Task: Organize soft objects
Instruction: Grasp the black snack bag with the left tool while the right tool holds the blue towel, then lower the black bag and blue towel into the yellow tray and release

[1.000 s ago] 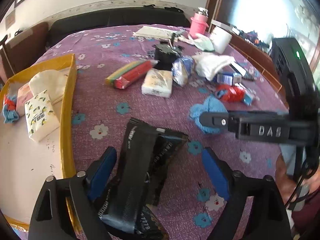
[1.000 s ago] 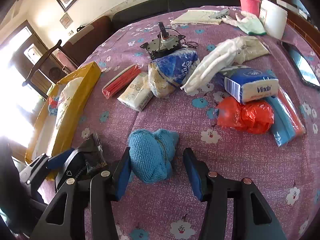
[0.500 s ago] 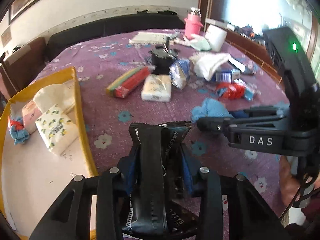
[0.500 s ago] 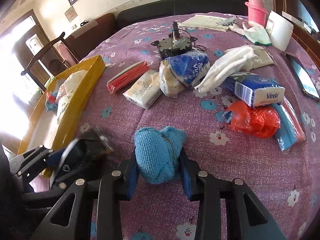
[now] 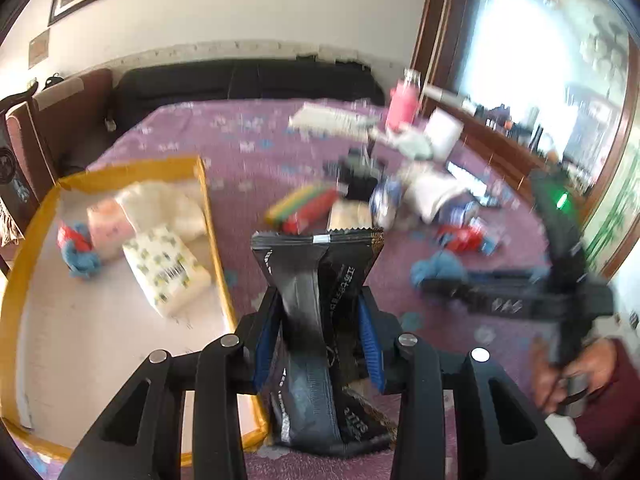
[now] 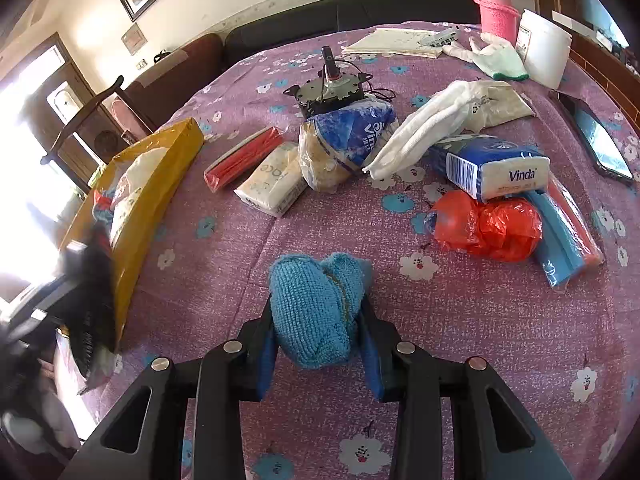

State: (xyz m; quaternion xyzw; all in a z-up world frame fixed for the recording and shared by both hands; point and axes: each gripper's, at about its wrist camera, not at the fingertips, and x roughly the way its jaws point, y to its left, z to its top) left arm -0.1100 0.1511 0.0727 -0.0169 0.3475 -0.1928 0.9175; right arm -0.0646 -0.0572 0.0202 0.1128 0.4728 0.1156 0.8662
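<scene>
Your left gripper (image 5: 318,332) pinches the black packet (image 5: 316,300) by the yellow tray (image 5: 218,248); fingers just closed. Your right gripper (image 6: 318,346) squeezes the blue cloth (image 6: 316,304), fingers likewise.

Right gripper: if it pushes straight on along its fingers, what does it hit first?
The right gripper is shut on the blue cloth. Ahead lies bare purple tablecloth, then probably the white tissue pack; depth is unclear.
</scene>
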